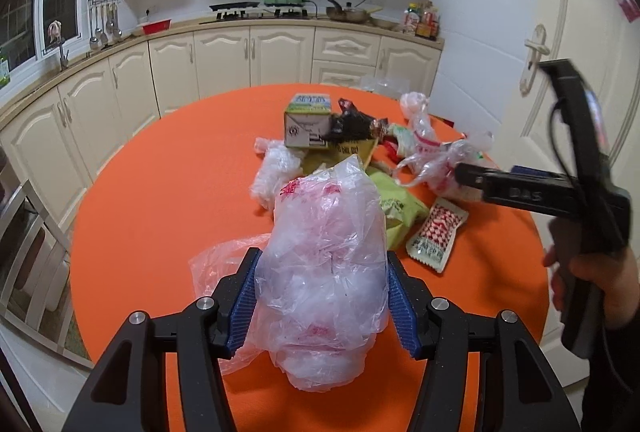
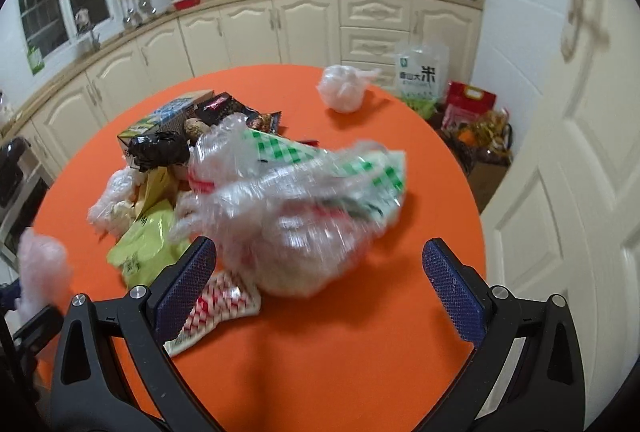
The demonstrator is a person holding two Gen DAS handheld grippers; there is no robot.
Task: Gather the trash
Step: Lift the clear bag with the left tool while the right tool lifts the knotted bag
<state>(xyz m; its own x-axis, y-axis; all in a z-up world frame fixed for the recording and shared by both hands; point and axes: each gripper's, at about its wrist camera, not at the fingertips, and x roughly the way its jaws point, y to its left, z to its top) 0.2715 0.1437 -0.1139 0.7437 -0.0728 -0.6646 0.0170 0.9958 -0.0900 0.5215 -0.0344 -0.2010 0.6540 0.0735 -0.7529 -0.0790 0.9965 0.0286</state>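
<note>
A heap of trash lies on the round orange table. My left gripper is shut on a crumpled clear plastic bag with red print; both blue pads press its sides. My right gripper is open and wide. A blurred clear bag with green checks lies between and just beyond its fingertips, clear of the pads. In the left wrist view the right gripper, held by a hand, reaches that bag from the right. Also in the heap are a carton, a black wrapper, a green packet and a red-checked packet.
A knotted white bag sits apart near the table's far edge. A rice sack and bags stand on the floor beyond it. A white door is on the right, a chair on the left, cabinets behind.
</note>
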